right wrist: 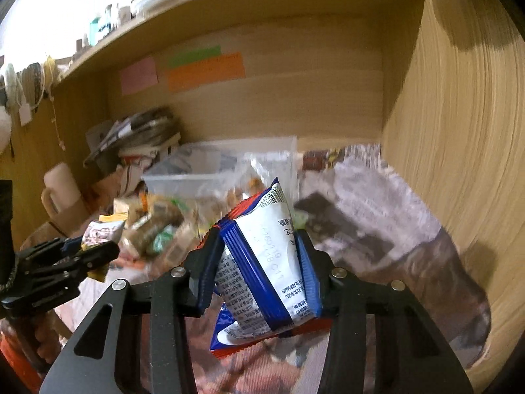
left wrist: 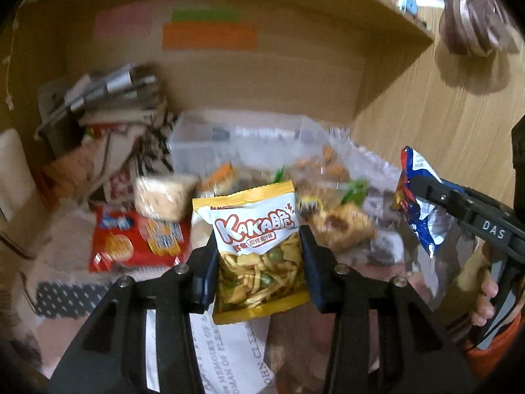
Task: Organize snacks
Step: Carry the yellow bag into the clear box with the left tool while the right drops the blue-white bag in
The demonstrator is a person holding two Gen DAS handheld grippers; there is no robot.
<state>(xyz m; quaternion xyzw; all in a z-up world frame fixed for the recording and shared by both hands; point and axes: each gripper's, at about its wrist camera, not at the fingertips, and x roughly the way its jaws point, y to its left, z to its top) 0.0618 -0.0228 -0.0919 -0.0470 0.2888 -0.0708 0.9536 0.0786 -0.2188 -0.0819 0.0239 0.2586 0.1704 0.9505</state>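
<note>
My left gripper (left wrist: 259, 249) is shut on a yellow and white KAKA snack bag (left wrist: 256, 226), held upright above the pile. My right gripper (right wrist: 259, 262) is shut on a blue, white and red snack packet (right wrist: 265, 272), crumpled between the pads. The right gripper with its packet (left wrist: 416, 197) also shows at the right of the left wrist view. The left gripper (right wrist: 82, 252) shows at the left of the right wrist view. A pile of loose snack packets (left wrist: 328, 216) lies in front of a clear plastic bin (left wrist: 203, 144).
All sits inside a wooden shelf alcove with a side wall (right wrist: 459, 131) on the right. A red cracker pack (left wrist: 131, 243) lies at left. A stack of papers and bags (left wrist: 115, 98) stands at back left. Sticky notes (right wrist: 203, 69) are on the back wall.
</note>
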